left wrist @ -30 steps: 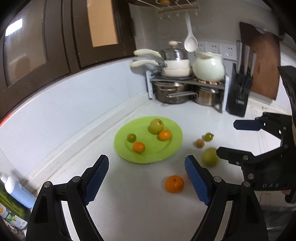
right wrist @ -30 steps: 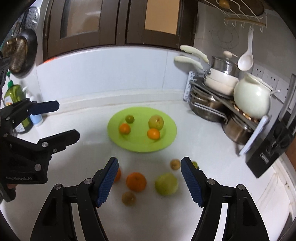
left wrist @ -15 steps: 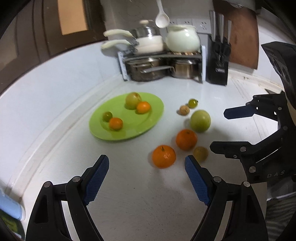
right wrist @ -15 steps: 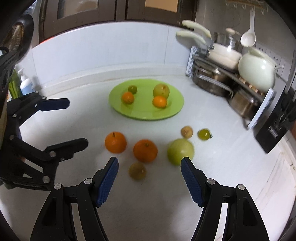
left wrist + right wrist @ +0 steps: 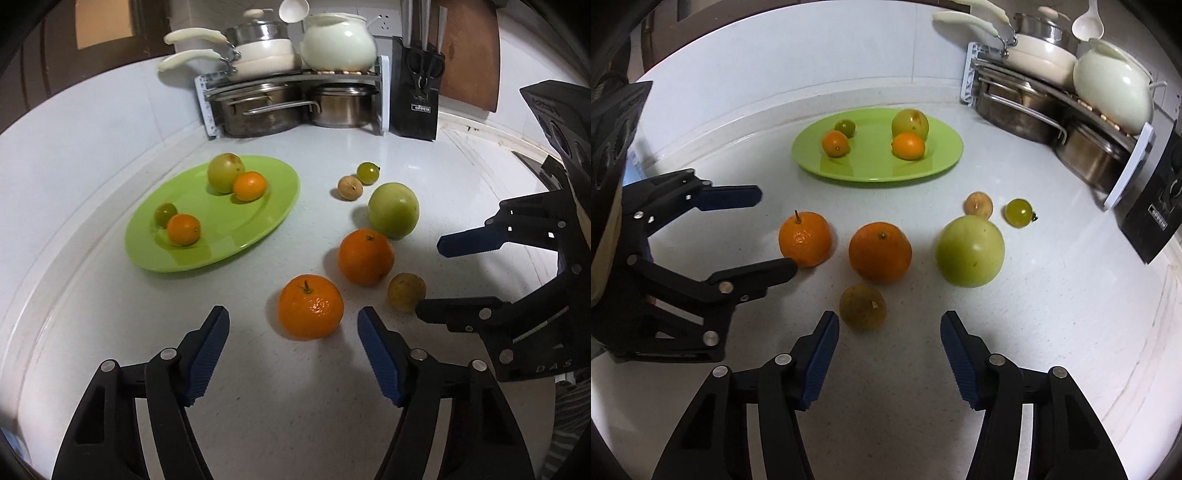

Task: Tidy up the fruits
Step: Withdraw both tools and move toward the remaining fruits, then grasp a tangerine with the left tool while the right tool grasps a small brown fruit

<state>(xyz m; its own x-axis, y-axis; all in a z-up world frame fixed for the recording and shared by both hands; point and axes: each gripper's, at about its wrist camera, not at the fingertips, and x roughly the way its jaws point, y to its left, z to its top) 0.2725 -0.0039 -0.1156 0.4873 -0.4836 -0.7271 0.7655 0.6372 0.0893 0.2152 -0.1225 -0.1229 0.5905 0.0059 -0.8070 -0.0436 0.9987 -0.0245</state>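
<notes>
A green plate (image 5: pixel 221 236) (image 5: pixel 934 162) holds several small fruits: two small oranges, a green apple and a small green fruit. Loose on the white counter lie a stemmed orange (image 5: pixel 310 306) (image 5: pixel 805 238), a second orange (image 5: pixel 365 256) (image 5: pixel 880 251), a big green apple (image 5: pixel 393 209) (image 5: pixel 969 250), a small brown fruit (image 5: pixel 406 291) (image 5: pixel 862 306), a tan fruit (image 5: pixel 978 204) and a green tomato (image 5: pixel 1018 212). My left gripper (image 5: pixel 293 328) (image 5: pixel 768 229) is open, just short of the stemmed orange. My right gripper (image 5: pixel 890 332) (image 5: pixel 439 275) is open, just short of the brown fruit.
A rack of pots and a white kettle (image 5: pixel 336 46) stands in the back corner. A black knife block (image 5: pixel 417 96) stands beside it, with a wooden board behind. The counter's raised rim runs along the wall on the left.
Both grippers have moved down and forward toward the loose fruits, which now look larger and nearer. Both stay open. No fruit has moved.
</notes>
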